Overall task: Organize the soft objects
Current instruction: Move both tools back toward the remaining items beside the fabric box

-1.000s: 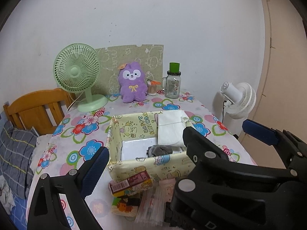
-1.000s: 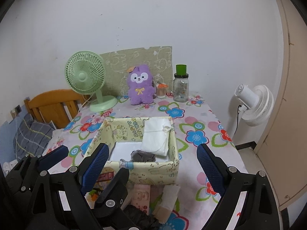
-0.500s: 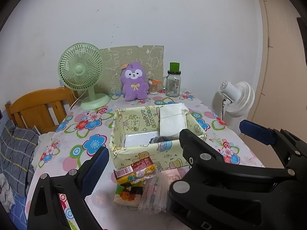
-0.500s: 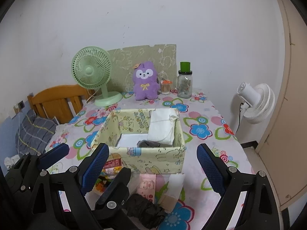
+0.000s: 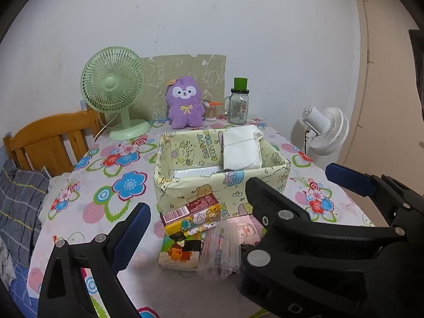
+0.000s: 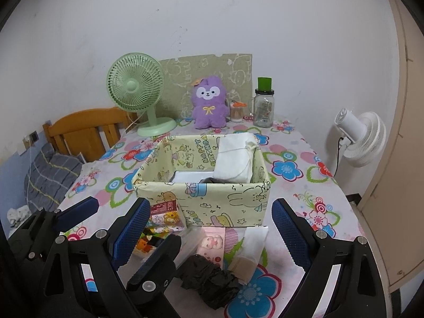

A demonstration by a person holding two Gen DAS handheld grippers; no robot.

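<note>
A pale yellow fabric box (image 6: 225, 204) (image 5: 201, 188) stands mid-table with a folded white cloth (image 6: 234, 160) (image 5: 241, 148) leaning in its right side and a dark grey item (image 6: 208, 180) inside. In front of it lie tissue packs (image 5: 190, 216), a pink pack (image 6: 212, 242), a white tissue (image 6: 251, 249), a clear plastic pack (image 5: 220, 249) and a crumpled black item (image 6: 209, 278). My right gripper (image 6: 209, 235) is open and empty above these. My left gripper (image 5: 238, 193) is open and empty, to the left of the right one.
A green desk fan (image 6: 137, 92), a purple plush (image 6: 209, 103), a glass jar with green lid (image 6: 263, 106) and a small jar stand at the back by the wall. A wooden bedhead (image 5: 50, 140) and bedding are left. A white floor fan (image 6: 360, 137) is right.
Both grippers have pulled back and lowered, so the box looks farther off and the packs and black item in front of it have come into view. Both stay open.
</note>
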